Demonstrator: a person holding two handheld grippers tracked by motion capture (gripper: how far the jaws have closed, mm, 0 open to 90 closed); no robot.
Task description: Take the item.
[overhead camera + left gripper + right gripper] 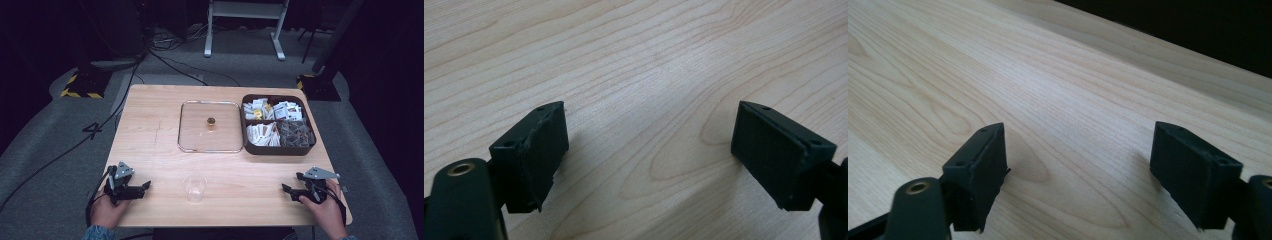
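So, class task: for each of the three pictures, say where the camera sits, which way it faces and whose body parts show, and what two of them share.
High view: above the person's side, facing forward and down on the table, cup, lid and box; both hands show.
Left gripper view: on the left gripper, facing bare wood; its open jaws show.
Right gripper view: on the right gripper, facing wood and the table's edge; its open jaws show.
Both gripper views share the tabletop.

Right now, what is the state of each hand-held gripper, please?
Left hand-held gripper: open, holding nothing, over the table.
Right hand-held gripper: open, holding nothing.
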